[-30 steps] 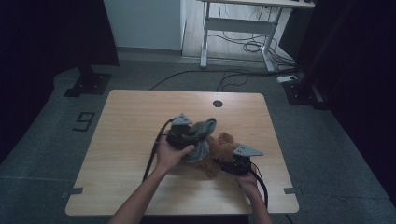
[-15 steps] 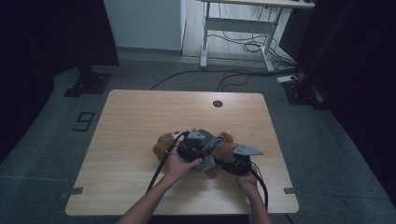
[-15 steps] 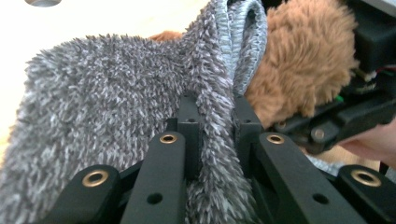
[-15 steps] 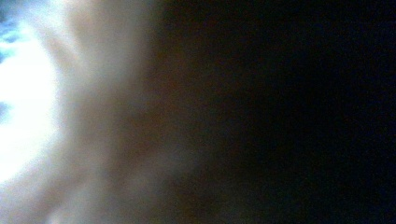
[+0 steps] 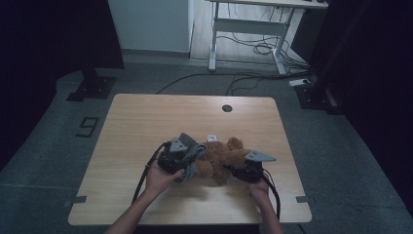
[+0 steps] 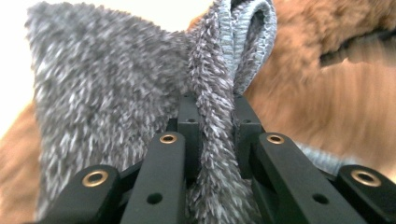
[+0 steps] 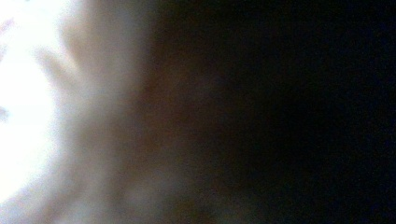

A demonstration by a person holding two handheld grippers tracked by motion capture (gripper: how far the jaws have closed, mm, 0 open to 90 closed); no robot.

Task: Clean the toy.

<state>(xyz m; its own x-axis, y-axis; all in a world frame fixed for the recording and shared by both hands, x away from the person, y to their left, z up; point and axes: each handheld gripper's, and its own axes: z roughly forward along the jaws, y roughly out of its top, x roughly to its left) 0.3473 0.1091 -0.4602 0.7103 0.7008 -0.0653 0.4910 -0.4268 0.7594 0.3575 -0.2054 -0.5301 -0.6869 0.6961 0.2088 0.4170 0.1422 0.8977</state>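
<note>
A brown teddy bear [image 5: 226, 158] lies on the wooden table [image 5: 146, 117], near its front edge. My left gripper [image 5: 191, 162] is shut on a grey fuzzy knitted cloth [image 5: 195, 151] at the bear's left end. In the left gripper view a fold of the grey cloth [image 6: 107, 93] is pinched between the jaws of the left gripper [image 6: 212, 105], with the bear's fur [image 6: 327, 102] close behind. My right gripper [image 5: 234, 170] is pushed into the bear's right side. Its jaws have just been closing, but they are buried in the fur and their view is a dark blur.
A small white tag [image 5: 211, 138] lies on the table just beyond the bear, and a round cable hole [image 5: 227, 107] sits near the far edge. Black cables trail from both grippers over the front edge. A white desk frame [image 5: 243, 29] stands on the floor behind.
My left gripper has come down and toward the near side with the grey cloth, which now lies against the bear. The right gripper has stayed in place.
</note>
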